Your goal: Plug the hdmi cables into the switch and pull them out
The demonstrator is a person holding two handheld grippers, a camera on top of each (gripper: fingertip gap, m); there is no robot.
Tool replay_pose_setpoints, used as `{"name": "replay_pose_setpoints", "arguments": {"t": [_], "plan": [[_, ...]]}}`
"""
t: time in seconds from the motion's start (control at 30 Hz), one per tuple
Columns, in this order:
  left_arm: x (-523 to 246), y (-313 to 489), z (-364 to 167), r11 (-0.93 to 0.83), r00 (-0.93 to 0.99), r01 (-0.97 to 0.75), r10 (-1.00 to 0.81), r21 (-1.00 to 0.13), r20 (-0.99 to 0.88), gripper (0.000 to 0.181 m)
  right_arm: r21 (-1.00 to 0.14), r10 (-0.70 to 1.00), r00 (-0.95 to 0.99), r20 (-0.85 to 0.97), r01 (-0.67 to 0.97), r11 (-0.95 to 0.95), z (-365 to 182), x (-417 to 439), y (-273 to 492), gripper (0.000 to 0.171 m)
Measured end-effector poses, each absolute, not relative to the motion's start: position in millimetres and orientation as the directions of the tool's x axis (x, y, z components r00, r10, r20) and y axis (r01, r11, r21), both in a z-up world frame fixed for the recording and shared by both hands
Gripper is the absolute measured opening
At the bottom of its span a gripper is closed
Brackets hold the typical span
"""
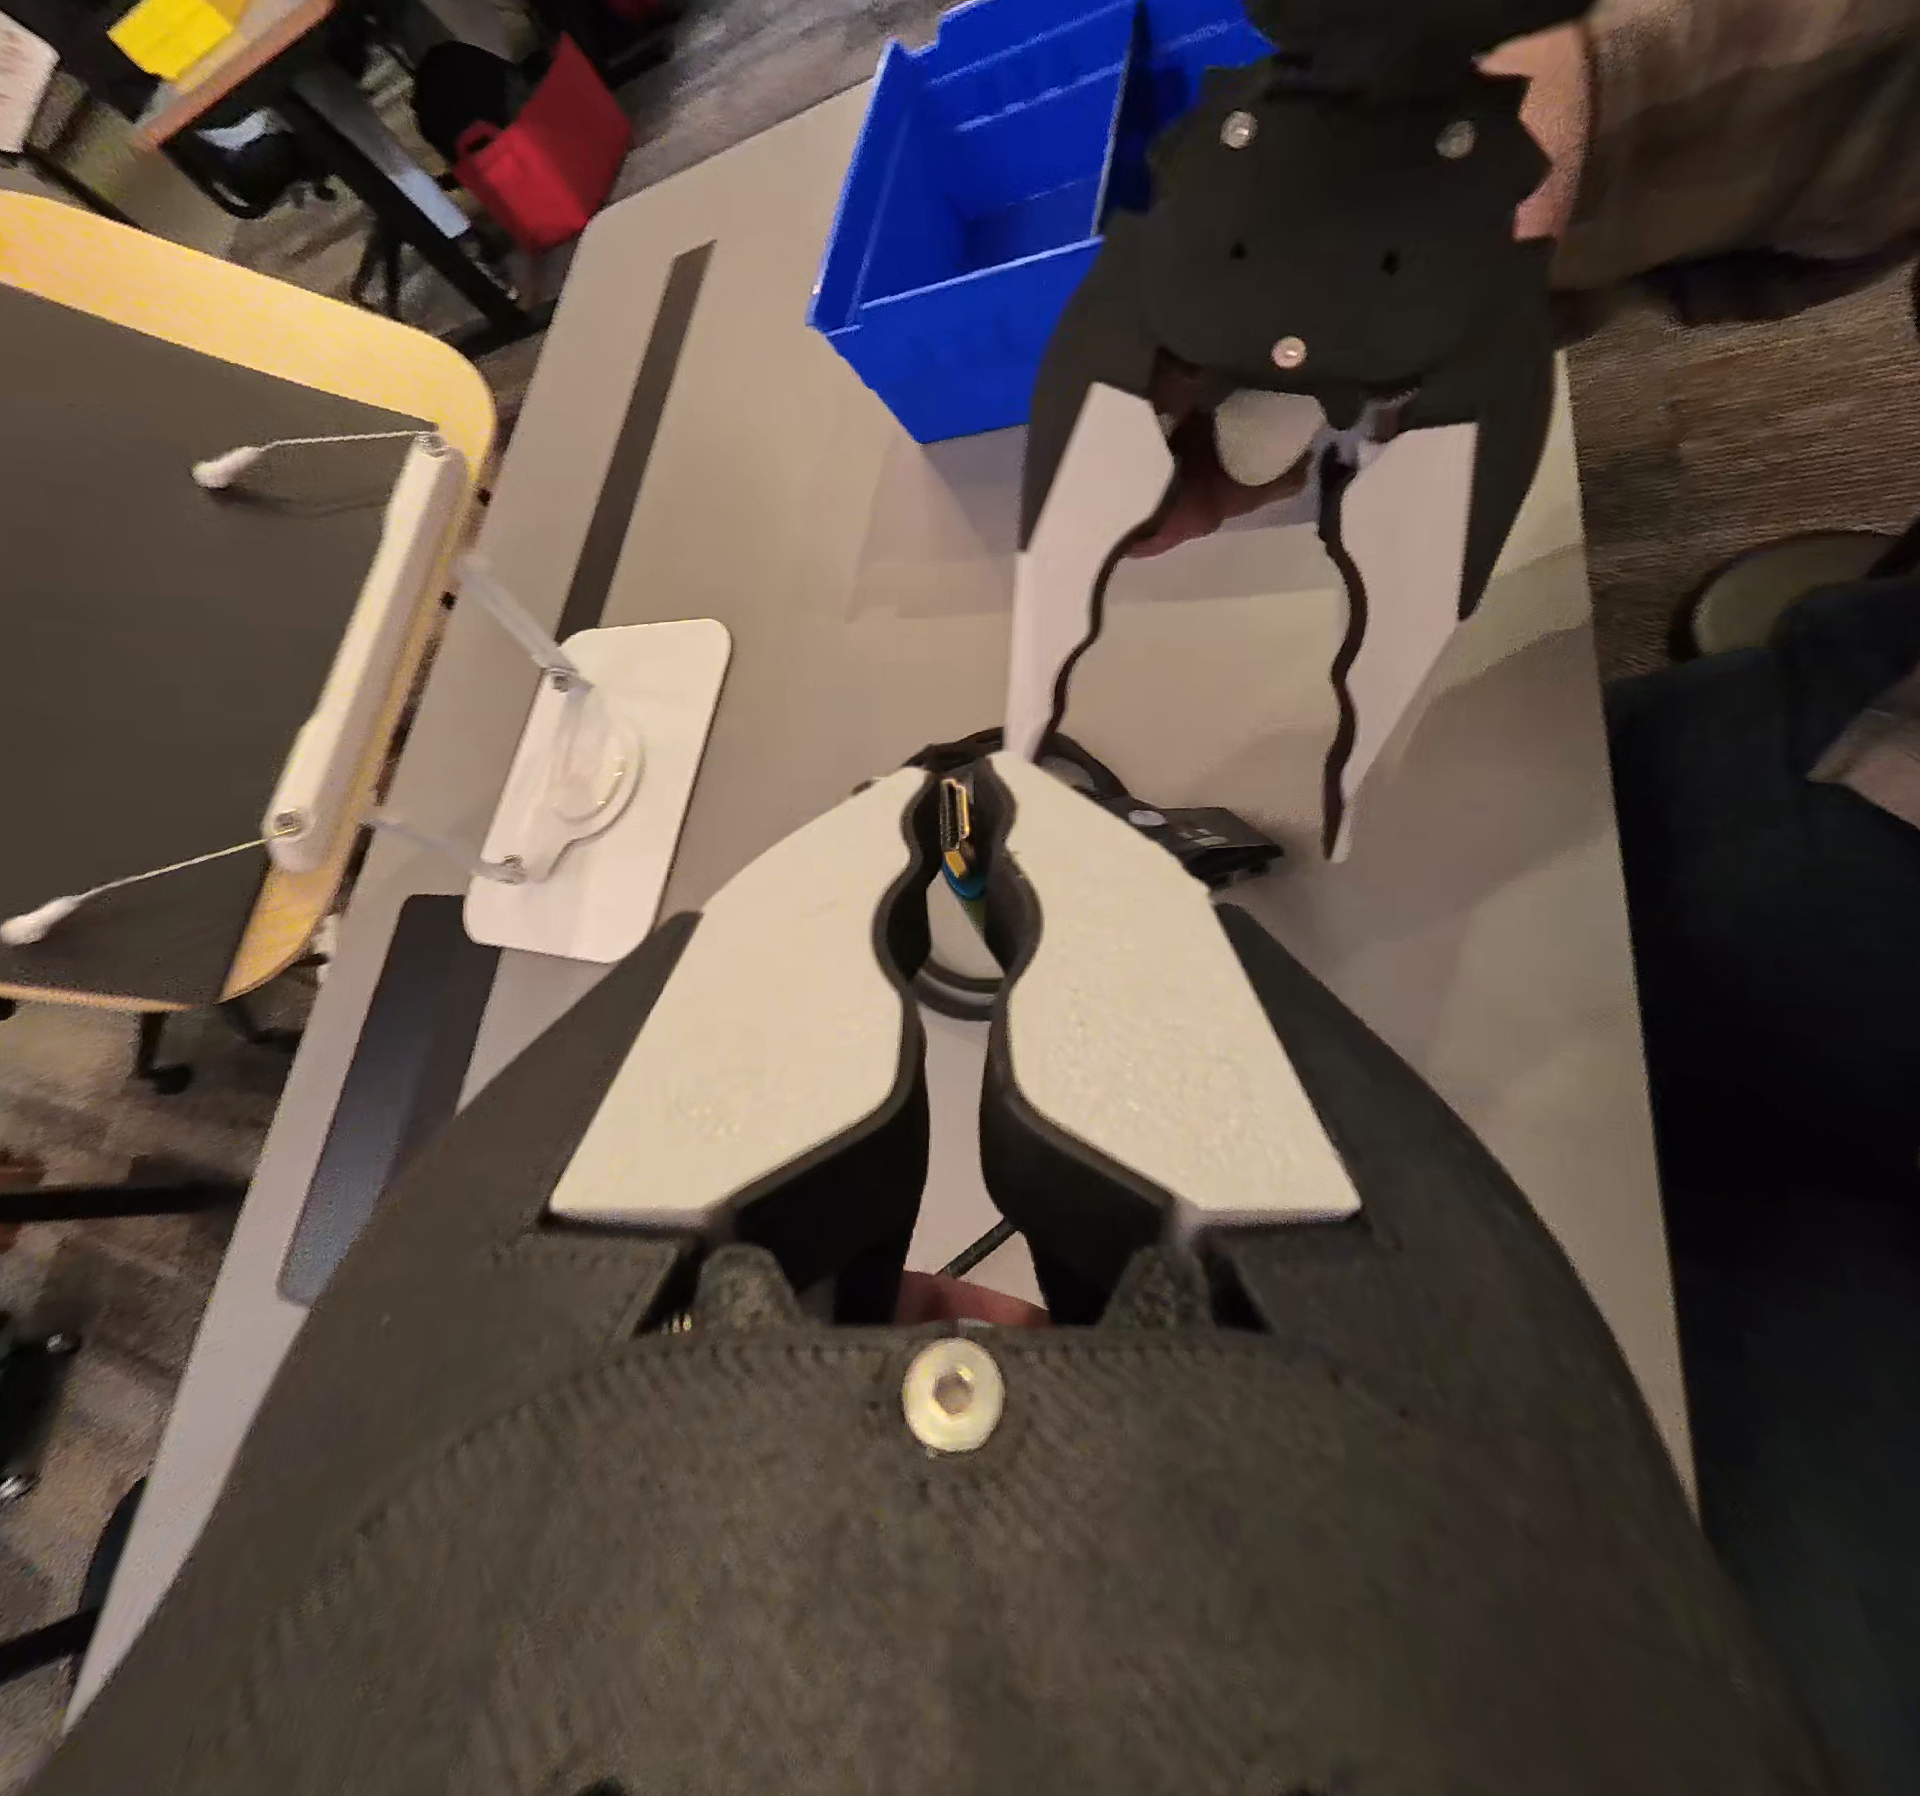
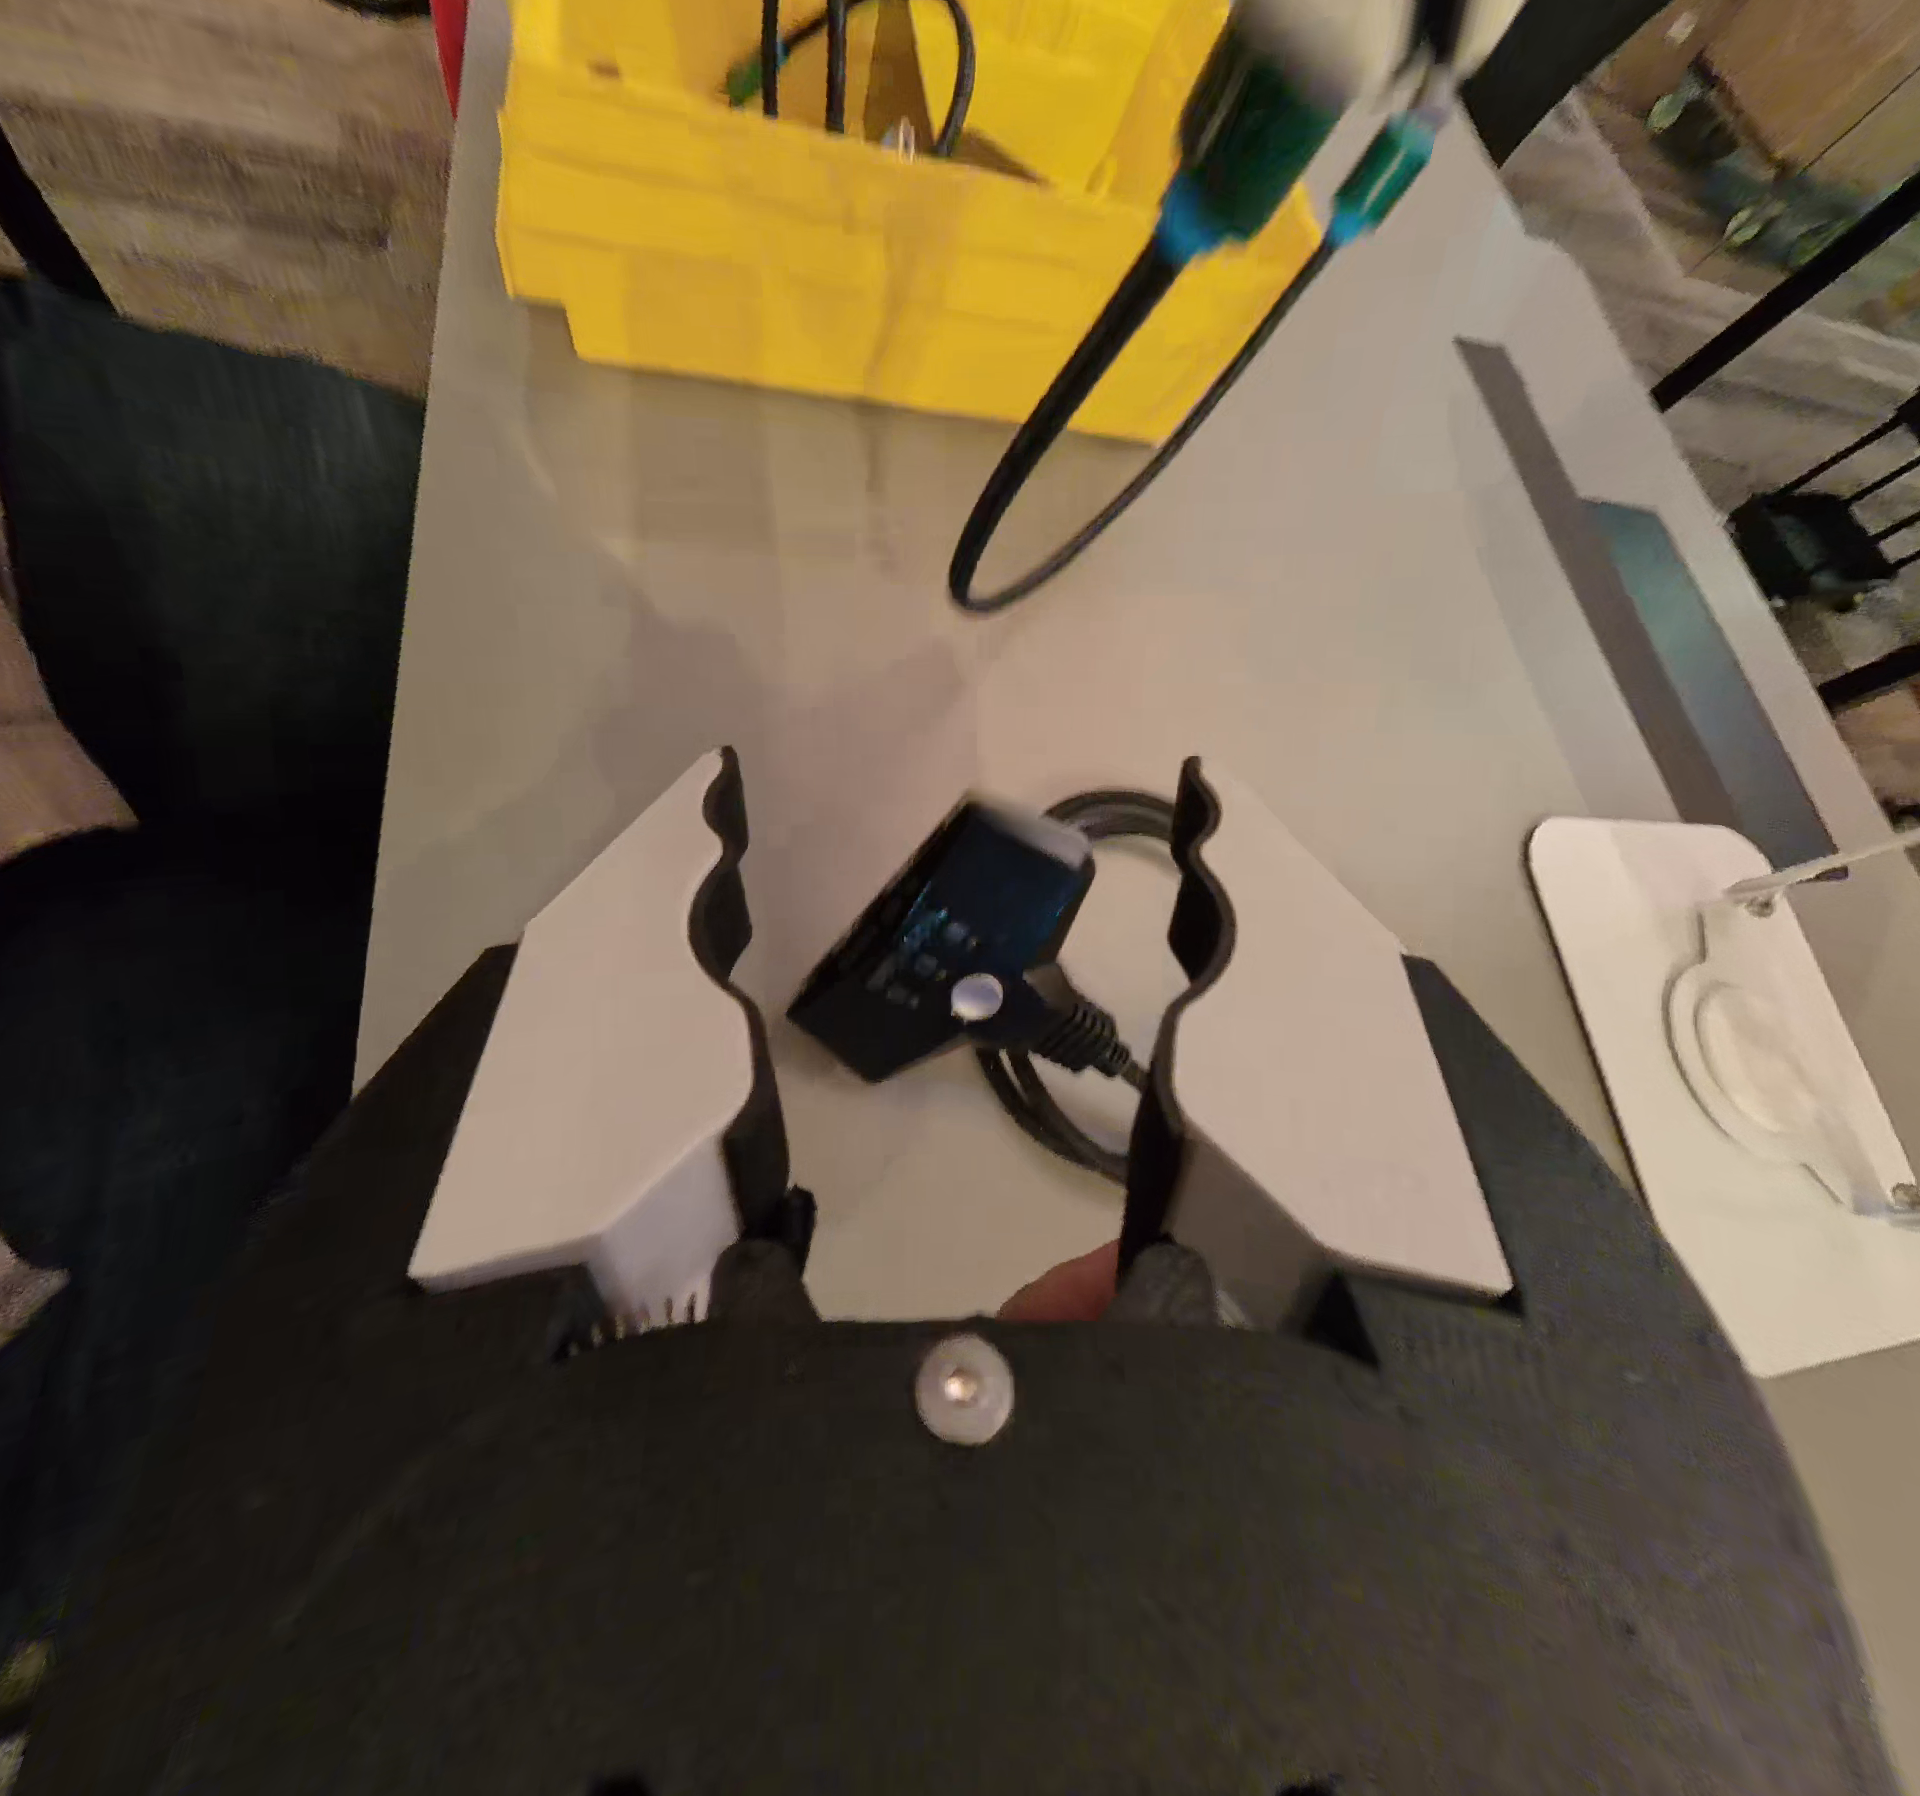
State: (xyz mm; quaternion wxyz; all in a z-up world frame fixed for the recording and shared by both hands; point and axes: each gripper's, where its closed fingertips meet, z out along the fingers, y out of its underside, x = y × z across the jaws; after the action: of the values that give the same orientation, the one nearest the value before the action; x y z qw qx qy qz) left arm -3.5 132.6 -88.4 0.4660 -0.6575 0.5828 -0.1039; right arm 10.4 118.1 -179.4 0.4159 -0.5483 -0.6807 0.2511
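L gripper (image 1: pixel 958 790), black body w/ white finger plates, is clenched on a black HDMI cable (image 1: pixel 957 816) near its tips; the metal plug end shows in the slit between the fingers, w/ a blue-and-yellow band just below it. In the right wrist view that same cable (image 2: pixel 1049 458) hangs from the L gripper at top right, dropping in a loop down to the grey tabletop (image 2: pixel 727 520); a blue collar and a green collar sit on it just under the white fingers. R gripper (image 2: pixel 956 790) is released, fingers spread wide, hovering over the small black HDMI switch box (image 2: pixel 935 946), w/ nothing between the pads. The switch lies flat on the table between the R fingers, not touched by them, w/ a round silver button on top and a thick black lead (image 2: pixel 1081 1050) coming off its near-right end and curling behind it. In the left wrist view the switch (image 1: pixel 1216 832) lies just beyond the L fingertips, below the R gripper (image 1: pixel 1195 790). A yellow plastic bin (image 2: pixel 831 240) w/ more black cables stands at the far table edge; a blue plastic bin (image 1: pixel 966 292) stands behind the R gripper. A white flat plate w/ a clear stand (image 2: pixel 1704 1071) sits to the R gripper's right.
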Motion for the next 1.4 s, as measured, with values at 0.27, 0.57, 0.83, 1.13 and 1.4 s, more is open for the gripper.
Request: {"name": "replay_pose_setpoints", "arguments": {"t": [0.27, 0.57, 0.83, 1.13, 1.4], "plan": [[8.2, 114.1, -97.3, 0.135, 0.225, -0.620, -0.913, -0.773, -0.340, 0.004, -0.902, 0.974, -0.073, 0.214, 0.369, 0.226, -138.7, -31.3, 103.9, 0.044], [6.9, 103.3, -97.9, 0.149, 0.222, -0.578, -0.918, -0.803, -0.330, 0.004, -0.923, 0.971, -0.072, 0.226, 0.304, 0.237, -130.6, -44.9, 100.8, 0.008], [-0.9, 108.9, -92.1, 0.126, 0.329, -0.571, -0.871, -0.811, -0.366, 0.040, -0.965, 0.988, -0.035, 0.148, 0.211, 0.152, -118.8, -39.0, 107.5, 0.007], [-4.4, 112.7, -116.2, 0.006, 0.445, -0.523, -0.851, -0.852, -0.279, 0.058, -0.996, 1.000, 0.011, 0.027, 0.089, 0.026, -103.8, -23.9, 122.7, 0.007], [17.3, 115.2, -144.6, -0.052, 0.454, -0.481, -0.869, -0.875, -0.198, 0.051, -1.000, 0.999, -0.052, -0.004, 0.028, -0.002, -95.5, -21.4, 111.3, 0.007]]}}
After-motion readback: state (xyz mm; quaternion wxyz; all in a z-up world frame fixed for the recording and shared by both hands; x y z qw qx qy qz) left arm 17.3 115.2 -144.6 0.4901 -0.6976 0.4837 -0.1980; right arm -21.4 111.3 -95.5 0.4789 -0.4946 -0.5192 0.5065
